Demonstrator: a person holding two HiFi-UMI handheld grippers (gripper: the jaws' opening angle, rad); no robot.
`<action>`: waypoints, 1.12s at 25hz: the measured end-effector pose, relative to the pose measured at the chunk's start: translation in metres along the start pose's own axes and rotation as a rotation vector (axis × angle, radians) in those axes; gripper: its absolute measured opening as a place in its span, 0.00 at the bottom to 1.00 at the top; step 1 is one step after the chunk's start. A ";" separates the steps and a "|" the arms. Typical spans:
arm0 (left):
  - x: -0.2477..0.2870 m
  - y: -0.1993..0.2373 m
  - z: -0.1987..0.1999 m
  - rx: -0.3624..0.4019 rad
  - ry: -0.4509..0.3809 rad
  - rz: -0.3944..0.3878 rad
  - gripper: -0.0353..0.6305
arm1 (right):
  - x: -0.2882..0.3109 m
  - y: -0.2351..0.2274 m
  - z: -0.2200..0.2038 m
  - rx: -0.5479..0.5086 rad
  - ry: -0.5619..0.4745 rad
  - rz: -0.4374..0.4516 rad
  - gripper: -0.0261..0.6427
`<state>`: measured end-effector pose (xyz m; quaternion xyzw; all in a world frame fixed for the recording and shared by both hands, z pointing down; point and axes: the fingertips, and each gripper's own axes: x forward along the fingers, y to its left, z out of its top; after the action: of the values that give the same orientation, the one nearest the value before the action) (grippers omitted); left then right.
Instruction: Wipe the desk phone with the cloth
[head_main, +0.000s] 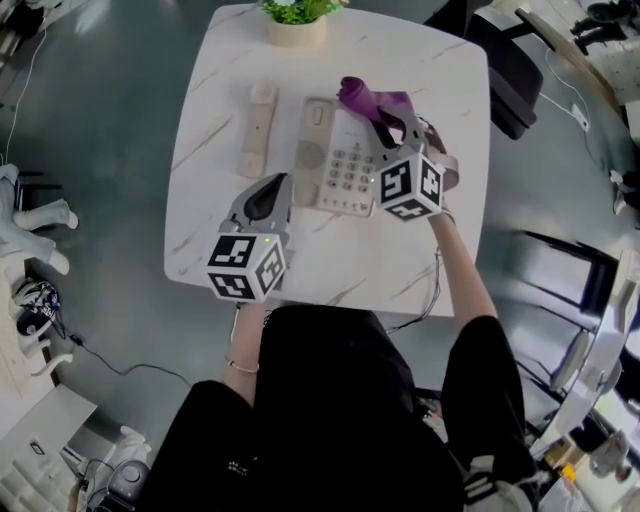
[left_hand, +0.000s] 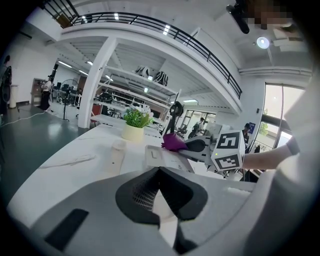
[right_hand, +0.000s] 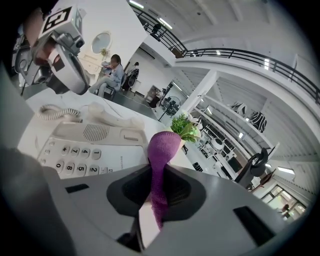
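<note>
Here, purple cloth (right_hand: 164, 145) bunched, pinched upright in right hand-held gripper (right_hand: 150, 202).

Bright, even overhead light was recorded; ceiling lamps (left_hand: 263, 42) were flared and the window (left_hand: 280, 115) was blown out. Only soft shadows were thrown on the table (head_main: 330, 255); sheen was seen on the floor (head_main: 90, 90). Gripper views were fisheye-bent, corners blacked out. The left gripper (left_hand: 166, 215) was rendered soft up close.

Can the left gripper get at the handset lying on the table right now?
Probably yes: the handset lies straight ahead of the left gripper, with only bare table between them.
</note>
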<state>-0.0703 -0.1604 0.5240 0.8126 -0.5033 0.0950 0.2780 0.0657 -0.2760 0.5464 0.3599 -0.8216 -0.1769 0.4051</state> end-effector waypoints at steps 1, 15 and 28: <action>0.000 -0.001 -0.001 0.001 0.002 -0.001 0.05 | -0.001 0.002 0.000 0.001 0.001 0.005 0.09; -0.006 -0.007 -0.007 0.021 0.003 -0.015 0.05 | -0.011 0.022 -0.003 0.030 0.018 0.073 0.09; -0.009 -0.011 -0.008 0.036 0.009 -0.019 0.05 | -0.023 0.042 -0.003 0.050 0.028 0.165 0.09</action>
<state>-0.0637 -0.1459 0.5226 0.8217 -0.4926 0.1051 0.2666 0.0587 -0.2310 0.5602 0.3035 -0.8468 -0.1173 0.4208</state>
